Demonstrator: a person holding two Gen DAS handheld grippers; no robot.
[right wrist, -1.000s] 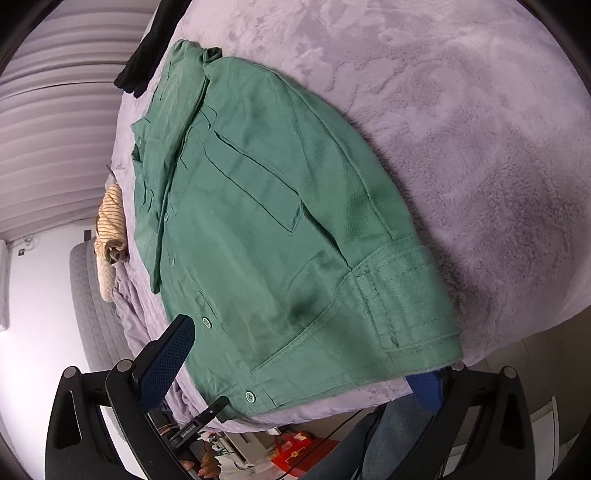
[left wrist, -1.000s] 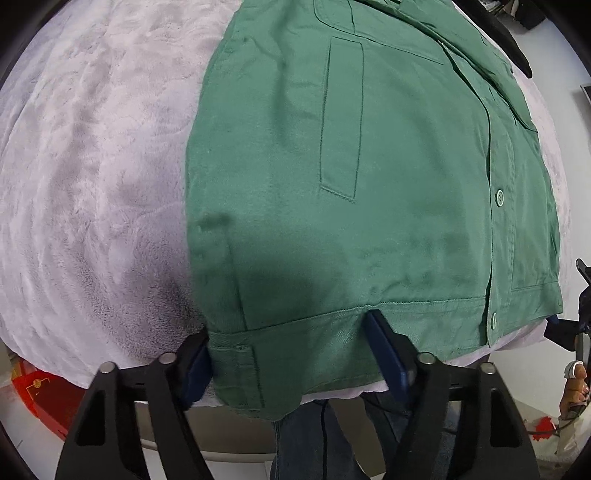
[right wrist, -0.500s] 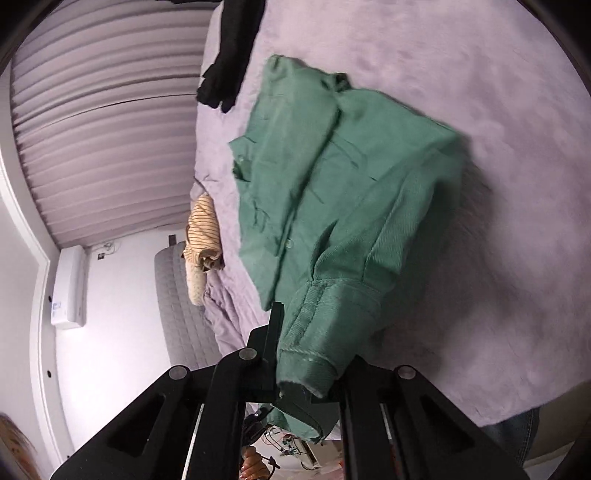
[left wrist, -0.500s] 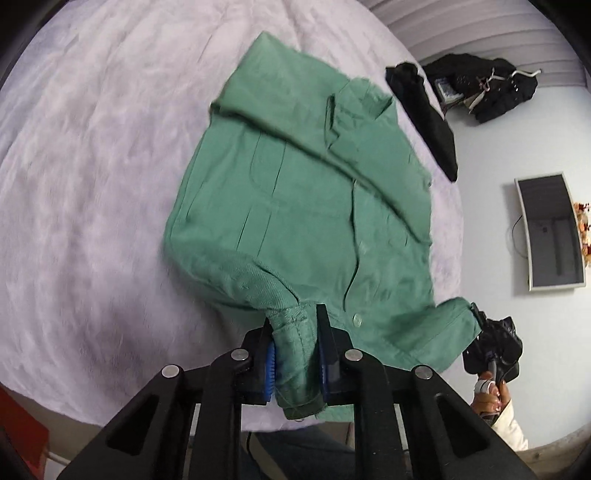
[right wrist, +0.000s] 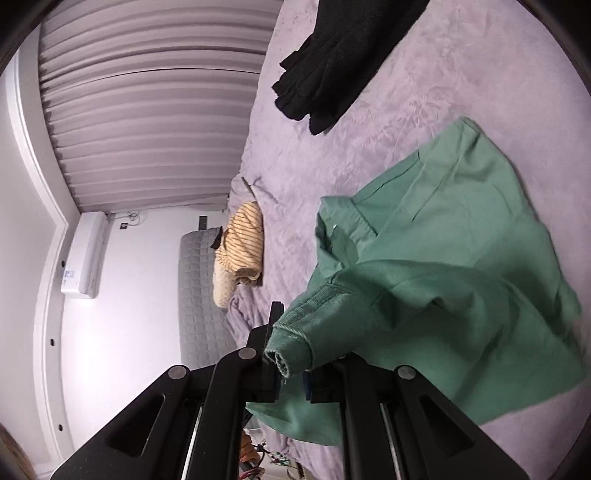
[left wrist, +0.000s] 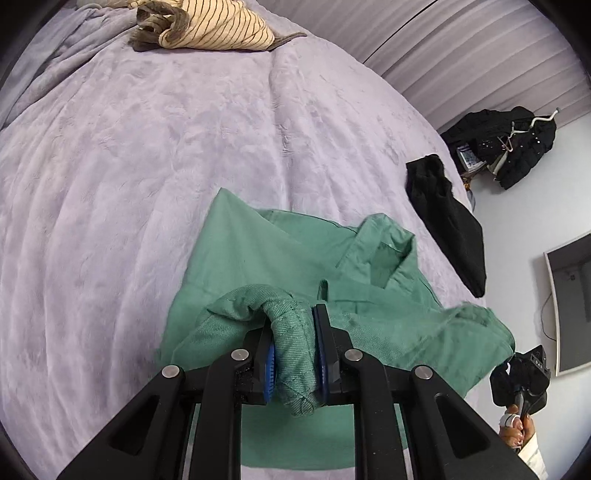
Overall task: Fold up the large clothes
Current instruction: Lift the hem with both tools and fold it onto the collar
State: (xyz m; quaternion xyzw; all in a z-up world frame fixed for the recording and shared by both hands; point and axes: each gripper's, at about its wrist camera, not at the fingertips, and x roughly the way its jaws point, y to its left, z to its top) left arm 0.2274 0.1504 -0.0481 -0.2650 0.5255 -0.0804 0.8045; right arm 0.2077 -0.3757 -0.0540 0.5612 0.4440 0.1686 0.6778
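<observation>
The green cotton button-up jacket (left wrist: 303,258) lies partly doubled over on the lilac plush bed cover (left wrist: 147,166), its hem corners lifted off the bed toward its collar. The left hand-held gripper (left wrist: 293,354) is clamped tight on one bunched hem corner, and the right hand-held gripper (right wrist: 290,354) is pinched just as tight on the other thick seamed corner. Beyond the collar lies a black garment (left wrist: 447,221), and far up the bed a cream striped knit (left wrist: 218,27).
</observation>
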